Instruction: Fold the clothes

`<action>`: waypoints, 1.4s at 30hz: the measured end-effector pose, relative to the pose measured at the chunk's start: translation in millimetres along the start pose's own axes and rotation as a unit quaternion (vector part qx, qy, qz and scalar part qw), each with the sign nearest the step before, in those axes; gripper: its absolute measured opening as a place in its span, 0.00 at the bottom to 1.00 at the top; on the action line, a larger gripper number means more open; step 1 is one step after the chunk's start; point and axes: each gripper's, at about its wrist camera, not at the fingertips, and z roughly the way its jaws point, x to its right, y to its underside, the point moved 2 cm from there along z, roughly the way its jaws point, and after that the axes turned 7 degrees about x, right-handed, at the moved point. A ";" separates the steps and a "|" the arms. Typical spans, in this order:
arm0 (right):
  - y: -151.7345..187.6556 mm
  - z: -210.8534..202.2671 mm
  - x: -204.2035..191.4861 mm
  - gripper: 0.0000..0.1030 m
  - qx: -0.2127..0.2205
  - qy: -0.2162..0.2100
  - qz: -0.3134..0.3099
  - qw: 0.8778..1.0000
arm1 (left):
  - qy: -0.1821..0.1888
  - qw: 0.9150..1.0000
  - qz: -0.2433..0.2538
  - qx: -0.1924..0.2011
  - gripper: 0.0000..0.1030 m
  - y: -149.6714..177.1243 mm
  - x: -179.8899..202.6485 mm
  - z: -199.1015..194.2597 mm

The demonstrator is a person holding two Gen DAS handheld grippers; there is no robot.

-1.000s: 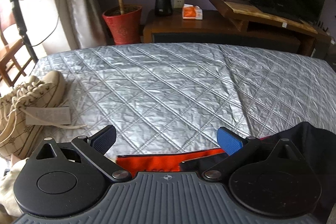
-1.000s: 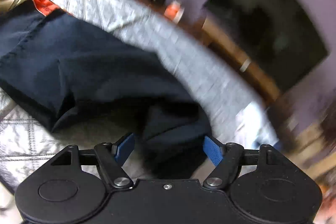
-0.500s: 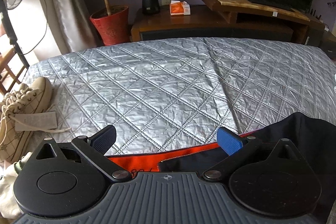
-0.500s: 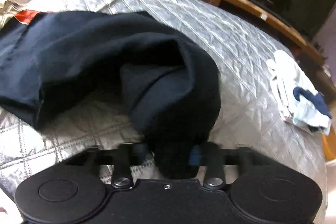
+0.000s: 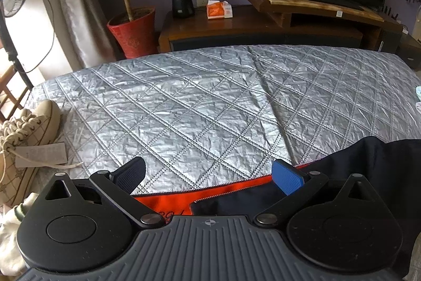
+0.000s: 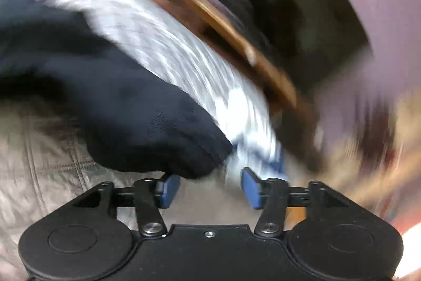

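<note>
I see a crinkled, quilted silver bedspread [image 5: 210, 102] with a satin sheen, a matt navy cloth jacket [image 6: 110, 102] with orange lining [image 5: 168, 202], and a glossy dark wooden cabinet [image 5: 250, 25].

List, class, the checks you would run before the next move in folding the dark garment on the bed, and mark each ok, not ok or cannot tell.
1. Right gripper free of cloth: ok; its jaws have just been opening, with nothing between the pads.
2. Dark garment lying flat: not ok, bunched in a hump.
3. Left gripper open: ok, pads wide apart above the orange lining.
4. Quilted cover bare ahead for folding: ok.
5. Right view sharp enough to aim: not ok, blurred.
</note>
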 end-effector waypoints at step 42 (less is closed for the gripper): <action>-69.9 -43.9 -50.2 0.56 0.100 -0.129 0.146 0.976 | -0.046 0.997 -0.067 0.014 1.00 -8.4 -56.1 -8.8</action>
